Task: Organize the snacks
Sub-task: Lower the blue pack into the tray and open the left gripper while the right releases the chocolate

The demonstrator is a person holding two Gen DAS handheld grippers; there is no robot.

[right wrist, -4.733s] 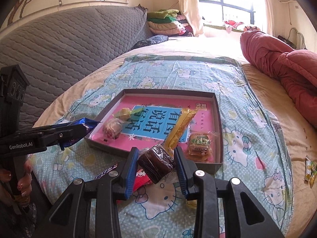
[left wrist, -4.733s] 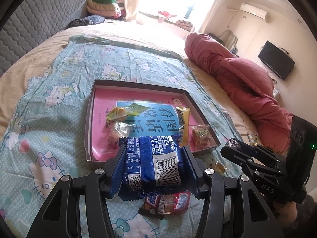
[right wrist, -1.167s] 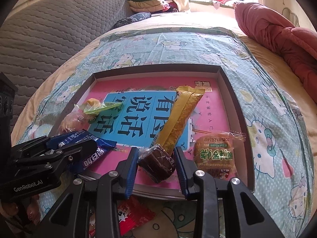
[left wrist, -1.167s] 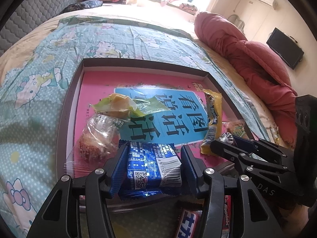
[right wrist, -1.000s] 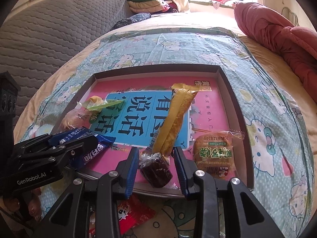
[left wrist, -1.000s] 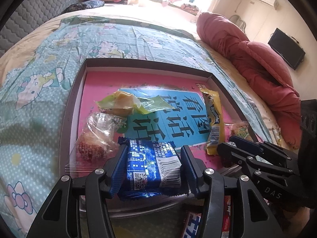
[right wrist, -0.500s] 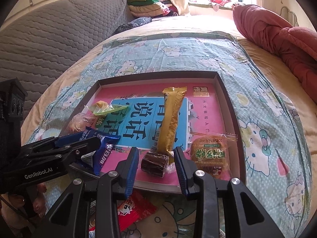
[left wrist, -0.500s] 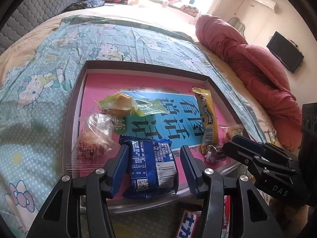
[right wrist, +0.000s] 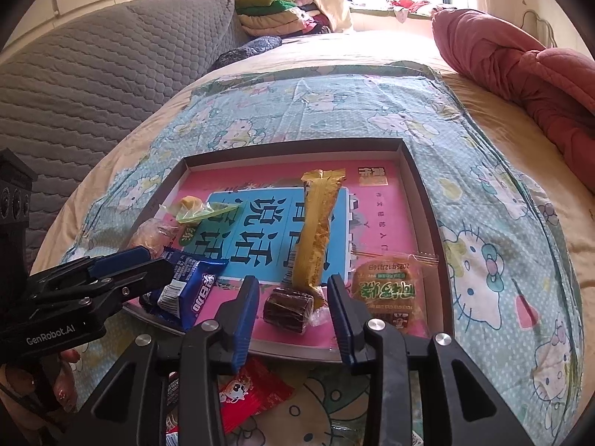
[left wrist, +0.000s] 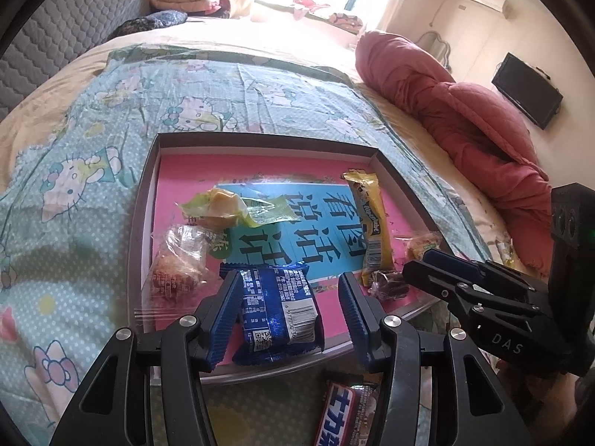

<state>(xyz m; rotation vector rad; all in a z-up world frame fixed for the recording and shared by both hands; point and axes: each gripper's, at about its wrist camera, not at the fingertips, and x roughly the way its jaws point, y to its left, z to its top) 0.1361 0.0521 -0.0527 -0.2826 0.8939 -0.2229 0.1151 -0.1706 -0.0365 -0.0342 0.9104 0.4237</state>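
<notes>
A bed [right wrist: 282, 52] with a beige sheet carries everything. A teal cartoon-cat blanket [right wrist: 357, 107] is spread flat over its middle. A shallow dark-rimmed tray [left wrist: 147, 193] sits on the blanket. At the near edge, outside the tray, a red snack packet [right wrist: 253, 396] and a candy bar [left wrist: 338, 414] lie on the blanket. A crumpled red quilt [left wrist: 457, 119] is heaped along one side of the bed. Folded clothes [right wrist: 275, 13] are stacked at the far end, with a dark patterned cloth [right wrist: 249, 50] just in front of them.
</notes>
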